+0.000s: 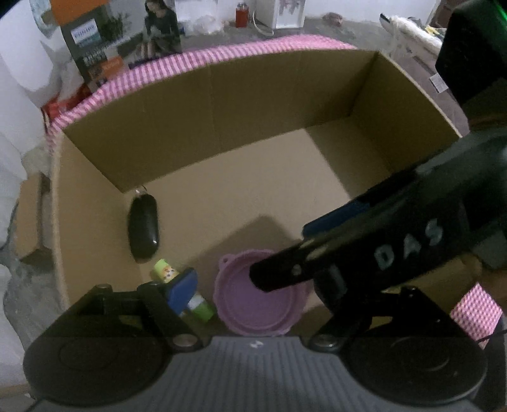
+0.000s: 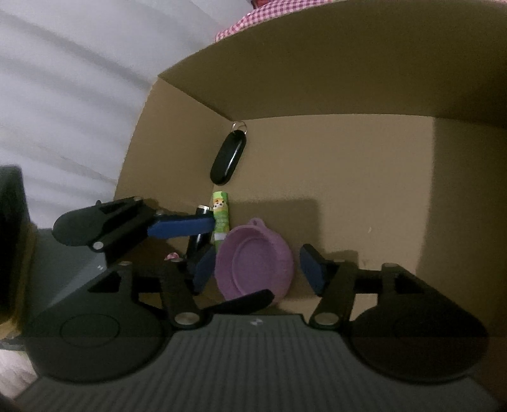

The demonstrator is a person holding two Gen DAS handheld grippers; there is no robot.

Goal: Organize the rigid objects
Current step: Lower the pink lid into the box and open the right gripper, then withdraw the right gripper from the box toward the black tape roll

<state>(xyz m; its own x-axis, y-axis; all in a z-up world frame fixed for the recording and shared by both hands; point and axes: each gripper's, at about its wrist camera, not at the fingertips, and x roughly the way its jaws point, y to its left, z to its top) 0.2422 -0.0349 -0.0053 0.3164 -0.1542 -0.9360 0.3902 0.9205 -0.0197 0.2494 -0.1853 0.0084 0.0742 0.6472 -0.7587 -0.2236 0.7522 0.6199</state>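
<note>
An open cardboard box (image 1: 253, 95) holds a black key fob (image 1: 143, 229), a green printed tube (image 1: 164, 271) and a shallow purple bowl (image 1: 250, 309). The bowl (image 2: 253, 260) lies flat on the box floor near the front wall. My right gripper (image 2: 257, 269) straddles it, open, with both blue pads clear of the rim. My left gripper (image 1: 258, 285) is open too and hangs over the same bowl, one blue pad (image 1: 182, 290) above the tube. Its other finger is hidden behind the right gripper (image 1: 294, 250), which crosses in from the right. A dark cylinder (image 2: 199, 234) stands beside the tube (image 2: 221, 215).
The box sits on a pink checked cloth (image 1: 221, 52). Behind it stand a printed carton (image 1: 120, 41) and a red bottle (image 1: 241, 14). The right half of the box floor (image 2: 364, 196) is bare. White fabric (image 2: 63, 95) fills the space left of the box.
</note>
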